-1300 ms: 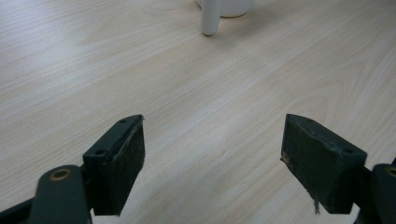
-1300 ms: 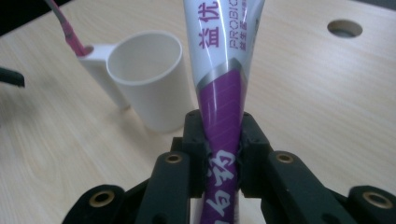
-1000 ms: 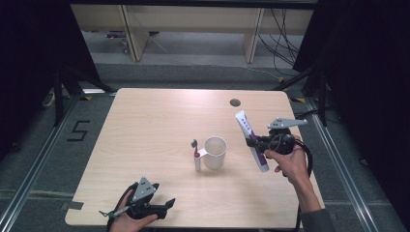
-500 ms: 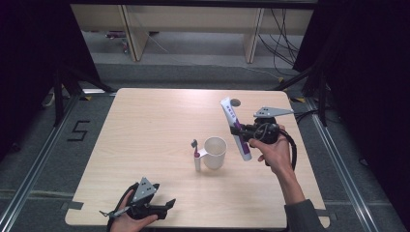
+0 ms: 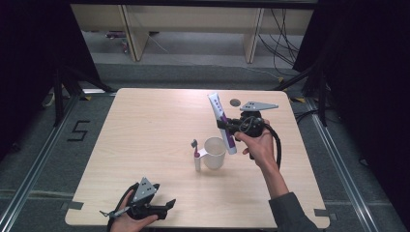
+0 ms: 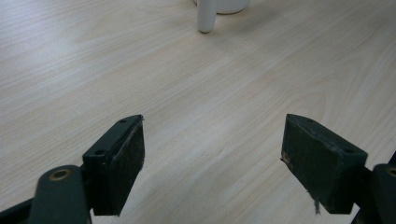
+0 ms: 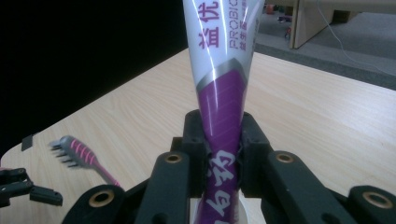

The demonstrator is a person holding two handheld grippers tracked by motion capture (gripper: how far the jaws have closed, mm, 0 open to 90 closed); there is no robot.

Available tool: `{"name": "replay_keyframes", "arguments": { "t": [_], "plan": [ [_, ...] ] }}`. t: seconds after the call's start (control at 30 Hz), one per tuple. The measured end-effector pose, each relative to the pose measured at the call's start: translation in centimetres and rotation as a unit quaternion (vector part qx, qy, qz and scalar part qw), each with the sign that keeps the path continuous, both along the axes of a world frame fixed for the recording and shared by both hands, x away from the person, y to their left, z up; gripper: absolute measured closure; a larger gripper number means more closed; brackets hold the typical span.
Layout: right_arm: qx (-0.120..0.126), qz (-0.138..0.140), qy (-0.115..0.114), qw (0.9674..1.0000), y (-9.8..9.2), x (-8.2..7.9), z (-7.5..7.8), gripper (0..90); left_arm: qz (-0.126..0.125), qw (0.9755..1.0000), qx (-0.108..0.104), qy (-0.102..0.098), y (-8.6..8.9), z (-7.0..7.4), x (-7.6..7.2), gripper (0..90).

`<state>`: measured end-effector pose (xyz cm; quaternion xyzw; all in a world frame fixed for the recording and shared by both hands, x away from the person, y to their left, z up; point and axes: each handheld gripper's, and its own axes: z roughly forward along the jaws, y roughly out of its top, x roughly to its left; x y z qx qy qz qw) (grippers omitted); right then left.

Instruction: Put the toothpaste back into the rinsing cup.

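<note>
Nearest us, our left tool (image 5: 162, 207) rests spread and empty on the desk (image 5: 145, 125), well apart from the cup (image 5: 215, 152). Farther off, our right tool (image 5: 226, 126) pinches the toothpaste tube (image 5: 221, 119), nearly upright, its lower end just above the cup's far rim, beside the toothbrush (image 5: 196, 153) standing inside.

Toothbrush (image 5: 195, 151) in cup (image 5: 214, 152), mid-table (image 5: 145, 125)

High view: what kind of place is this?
Likely a lab recording rig, not a home: bare wooden table in dark curtains, floor rails, loose cables, taped "5".
</note>
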<state>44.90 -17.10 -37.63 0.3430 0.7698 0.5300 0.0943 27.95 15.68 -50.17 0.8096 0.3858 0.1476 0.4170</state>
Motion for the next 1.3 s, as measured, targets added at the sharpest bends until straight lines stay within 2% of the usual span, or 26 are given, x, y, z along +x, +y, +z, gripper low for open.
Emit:
{"name": "replay_keyframes", "arguments": {
  "t": [0.07,0.13,0.23,0.27,0.3,0.33,0.37,0.4,0.43,0.5,0.53,0.57,0.63,0.7,0.73,0.77,0.8,0.83,0.87,0.9,0.93,1.03,1.07,1.13,1.23,1.3],
  "plan": [
    [0.002,0.001,-0.009,1.0,0.5,0.3,-0.1,77.3,0.0,1.0,0.001,-0.001,0.1,0.0,0.0,21.2],
    [0.005,-0.003,0.005,1.0,1.1,0.4,-0.1,77.3,-0.001,1.0,0.0,-0.002,0.1,0.1,0.0,21.3],
    [0.009,0.004,-0.007,0.9999,1.7,0.9,-0.3,77.3,0.002,0.9999,-0.015,-0.002,-0.1,0.0,0.0,21.3],
    [0.009,-0.002,0.002,1.0,2.0,0.8,-0.3,77.3,-0.004,1.0,-0.004,-0.002,0.1,0.1,0.0,21.3],
    [0.007,0.004,-0.005,1.0,2.2,1.0,-0.4,77.3,-0.003,1.0,-0.004,-0.002,0.1,0.0,0.0,21.3],
    [0.008,-0.002,0.004,1.0,2.4,0.9,-0.4,77.3,-0.003,1.0,0.0,-0.003,0.1,0.0,0.0,21.3],
    [0.011,-0.003,0.002,0.9999,2.6,0.9,-0.5,77.2,0.002,0.9999,-0.015,-0.002,-0.1,0.0,0.0,21.3],
    [0.008,-0.002,0.001,1.0,2.6,1.0,-0.6,77.2,-0.004,1.0,-0.006,-0.002,0.1,0.1,0.0,21.3],
    [0.008,0.003,-0.006,0.9999,2.7,1.2,-0.8,77.2,-0.004,1.0,-0.007,-0.003,0.1,0.0,0.0,21.3],
    [0.011,-0.003,0.0,0.9999,3.0,1.1,-1.0,77.2,0.0,0.9999,-0.015,-0.003,0.0,0.0,0.0,21.3],
    [0.004,0.002,-0.014,0.9999,2.9,1.3,-1.2,77.2,-0.001,0.9999,-0.013,-0.003,0.0,0.0,0.0,21.3],
    [0.009,0.0,-0.004,1.0,3.0,1.3,-1.4,77.2,-0.001,0.9999,-0.014,-0.004,0.0,0.0,0.0,21.3],
    [0.014,0.0,-0.002,0.9999,3.1,1.4,-1.8,77.1,0.0,0.9999,-0.012,-0.002,0.0,0.1,0.0,21.3],
    [0.008,-0.001,-0.014,0.9999,3.2,1.5,-2.2,77.1,-0.004,1.0,-0.008,-0.003,0.1,0.1,0.0,21.2],
    [0.009,-0.001,-0.002,1.0,3.3,1.4,-2.3,77.1,-0.004,1.0,-0.006,-0.003,0.1,0.1,0.0,21.3],
    [0.016,-0.001,0.003,0.9999,3.4,1.3,-2.5,77.1,-0.006,1.0,-0.006,-0.002,0.1,0.1,0.0,21.3],
    [0.01,0.001,-0.002,0.9999,3.4,1.4,-2.7,77.0,-0.005,1.0,-0.006,-0.003,0.1,0.1,0.0,21.3],
    [0.017,-0.005,0.009,0.9998,3.5,1.2,-2.8,77.0,-0.005,1.0,-0.006,-0.003,0.1,0.1,-0.1,21.3],
    [0.012,0.0,-0.012,0.9999,3.4,1.4,-3.1,77.0,-0.006,1.0,-0.005,-0.003,0.1,0.1,-0.1,21.3],
    [0.019,-0.001,0.001,0.9998,3.4,1.3,-3.2,77.0,-0.005,1.0,-0.005,-0.004,0.1,0.1,0.0,21.3],
    [0.016,0.002,-0.005,0.9999,3.4,1.3,-3.4,77.0,-0.003,1.0,-0.005,-0.004,0.1,0.1,0.0,21.3],
    [0.016,0.003,-0.001,0.9999,3.4,1.2,-3.8,77.0,-0.003,1.0,-0.005,-0.004,0.0,0.0,0.0,21.3],
    [0.011,0.0,-0.009,0.9999,3.4,1.2,-4.0,76.9,-0.003,1.0,-0.008,-0.003,0.0,0.0,-0.1,21.3],
    [0.007,0.003,-0.004,1.0,3.4,1.2,-4.3,76.9,0.0,0.9999,-0.016,-0.004,-0.1,0.0,-0.1,21.3],
    [0.006,0.001,-0.004,1.0,3.3,1.1,-4.8,76.8,0.001,0.9999,-0.016,-0.005,-0.1,-0.1,-0.1,21.3],
    [0.012,-0.003,0.005,0.9999,3.4,0.9,-5.1,76.7,0.0,0.9999,-0.015,-0.003,-0.1,-0.1,-0.1,21.3]
  ]
}}
